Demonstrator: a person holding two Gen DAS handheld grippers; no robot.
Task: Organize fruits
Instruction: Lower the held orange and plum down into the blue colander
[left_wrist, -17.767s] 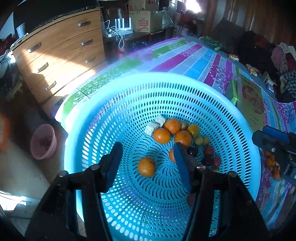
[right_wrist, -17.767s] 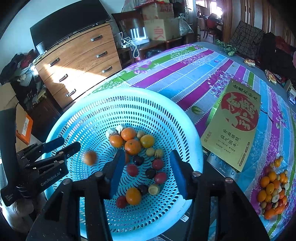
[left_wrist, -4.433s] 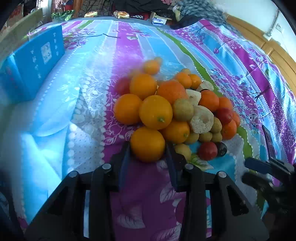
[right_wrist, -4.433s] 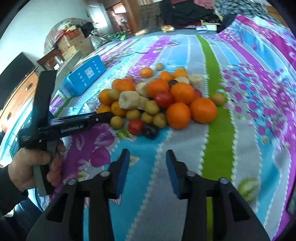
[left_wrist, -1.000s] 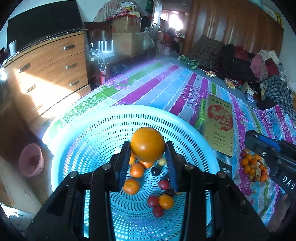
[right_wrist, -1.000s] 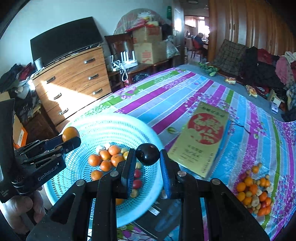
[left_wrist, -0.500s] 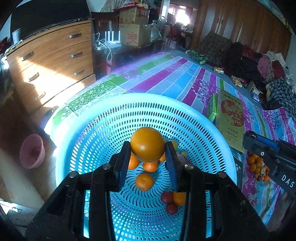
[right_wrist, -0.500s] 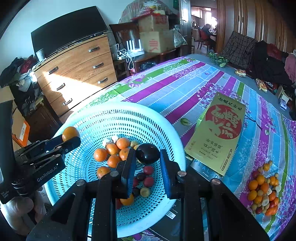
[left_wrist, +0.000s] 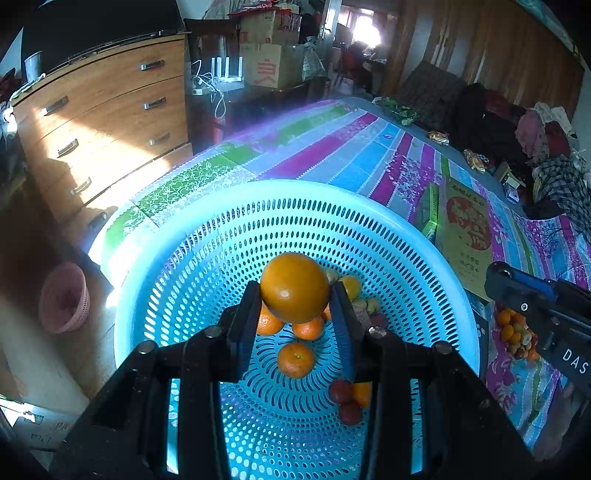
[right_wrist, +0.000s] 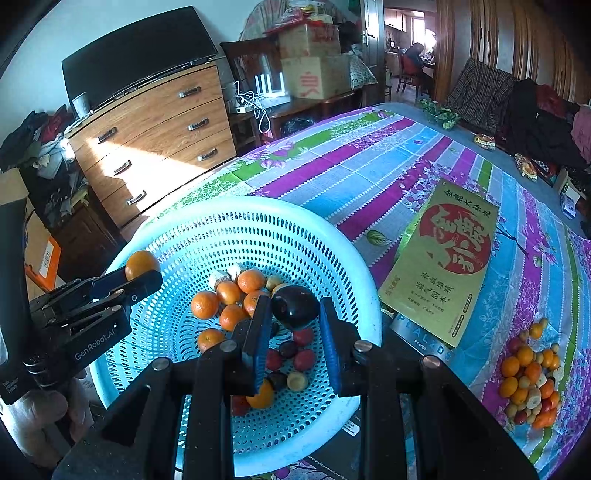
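Note:
My left gripper (left_wrist: 294, 317) is shut on a large orange (left_wrist: 294, 287) and holds it above the light-blue perforated basket (left_wrist: 229, 229). It also shows in the right wrist view (right_wrist: 142, 271) over the basket's left rim. My right gripper (right_wrist: 293, 334) is shut on a dark purple plum (right_wrist: 294, 307) above the basket (right_wrist: 332, 236). Several oranges (right_wrist: 229, 299) and small red and dark fruits (right_wrist: 295, 354) lie in the basket. A pile of mixed fruit (right_wrist: 530, 384) lies on the striped bedspread at the right.
A gold and red box (right_wrist: 448, 258) lies on the bedspread (right_wrist: 369, 162) beside the basket. A wooden dresser (right_wrist: 155, 136) stands to the left. A pink waste basket (left_wrist: 64, 297) sits on the floor. Clothes are heaped at the far right.
Both grippers have moved closer over the basket, each still holding its fruit. The basket looks larger in both views.

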